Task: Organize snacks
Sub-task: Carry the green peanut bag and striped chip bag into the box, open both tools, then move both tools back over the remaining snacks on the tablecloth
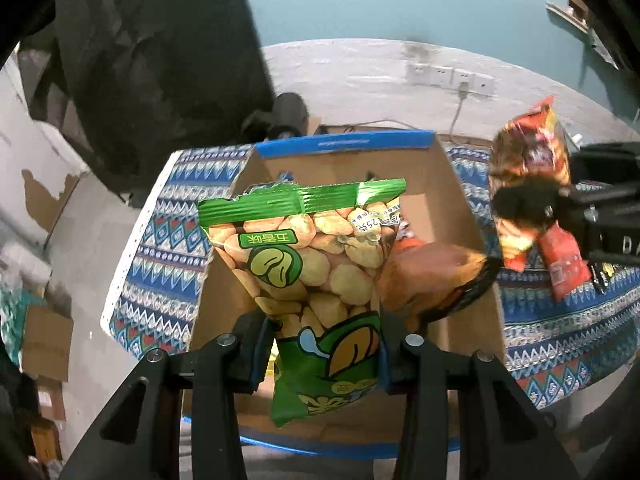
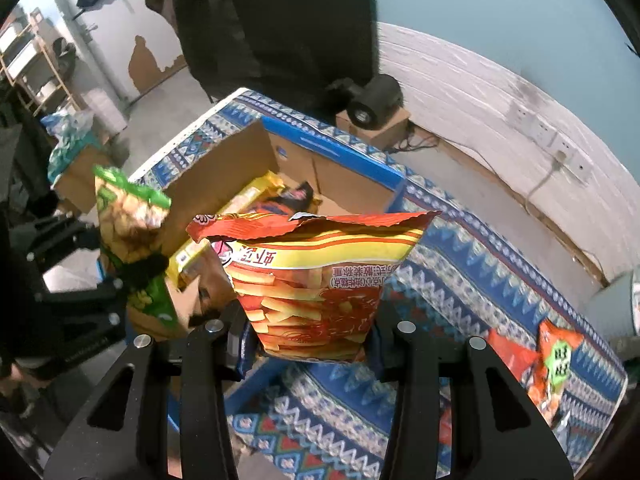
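Both packets are mid-carry toward the cardboard box (image 1: 460, 216) on the cloth-covered counter (image 2: 460, 280). The left tongs (image 1: 320, 356) are clamped on the green broad-bean packet (image 1: 312, 264), above the box; the right tongs (image 2: 310, 344) clamp the orange shrimp-stick packet (image 2: 312, 280) beside it. Next, likely: lower each inside, then release.

- Cardboard box (image 1: 460, 208) top stands open; entry from above unobstructed.
- Snack packets (image 2: 256, 200) crowd the box's near side; far floor bare.
- Orange packets (image 2: 552, 364) occupy the patterned cloth (image 2: 460, 280) at its right end.
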Action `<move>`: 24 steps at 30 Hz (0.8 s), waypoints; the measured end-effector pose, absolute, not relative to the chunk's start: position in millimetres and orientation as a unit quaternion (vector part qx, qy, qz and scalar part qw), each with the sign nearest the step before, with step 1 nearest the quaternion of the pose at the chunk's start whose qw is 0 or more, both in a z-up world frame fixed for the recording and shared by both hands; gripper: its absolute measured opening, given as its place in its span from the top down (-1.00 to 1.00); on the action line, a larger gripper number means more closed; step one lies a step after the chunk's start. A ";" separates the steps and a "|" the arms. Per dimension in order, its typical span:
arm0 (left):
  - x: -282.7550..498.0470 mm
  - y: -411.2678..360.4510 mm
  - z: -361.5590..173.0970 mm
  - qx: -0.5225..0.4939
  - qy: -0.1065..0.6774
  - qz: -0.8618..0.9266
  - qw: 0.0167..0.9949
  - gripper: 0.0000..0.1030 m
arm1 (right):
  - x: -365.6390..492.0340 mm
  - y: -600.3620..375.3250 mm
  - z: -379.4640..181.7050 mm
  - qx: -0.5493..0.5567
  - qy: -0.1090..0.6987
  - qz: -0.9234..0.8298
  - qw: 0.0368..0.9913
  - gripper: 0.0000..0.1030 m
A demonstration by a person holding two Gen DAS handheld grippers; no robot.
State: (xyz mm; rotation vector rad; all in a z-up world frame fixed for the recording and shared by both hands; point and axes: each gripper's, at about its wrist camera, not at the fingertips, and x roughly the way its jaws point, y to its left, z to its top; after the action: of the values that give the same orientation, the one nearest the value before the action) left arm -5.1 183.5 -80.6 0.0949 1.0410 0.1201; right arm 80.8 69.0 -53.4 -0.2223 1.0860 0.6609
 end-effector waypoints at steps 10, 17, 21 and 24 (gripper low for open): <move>-1.3 212.5 -93.4 0.020 0.514 0.084 0.854 0.15 | 107.3 107.8 -71.0 -0.122 0.509 0.311 0.793 0.17; 0.4 216.7 -92.2 0.031 0.511 0.107 0.852 -0.46 | 112.3 120.3 -79.0 -0.127 0.511 0.326 0.785 -0.15; 0.3 211.6 -86.3 0.044 0.504 0.113 0.855 -0.54 | 111.0 117.2 -74.6 -0.123 0.505 0.325 0.790 -0.25; -0.1 207.8 -84.1 0.047 0.502 0.106 0.857 -0.57 | 110.5 113.8 -69.7 -0.118 0.502 0.323 0.794 -0.27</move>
State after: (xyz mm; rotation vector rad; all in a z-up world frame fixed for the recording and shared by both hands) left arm -0.1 207.8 -84.1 0.0986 1.0554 0.2232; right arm 110.5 113.8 -69.7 -0.2535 1.0785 0.6948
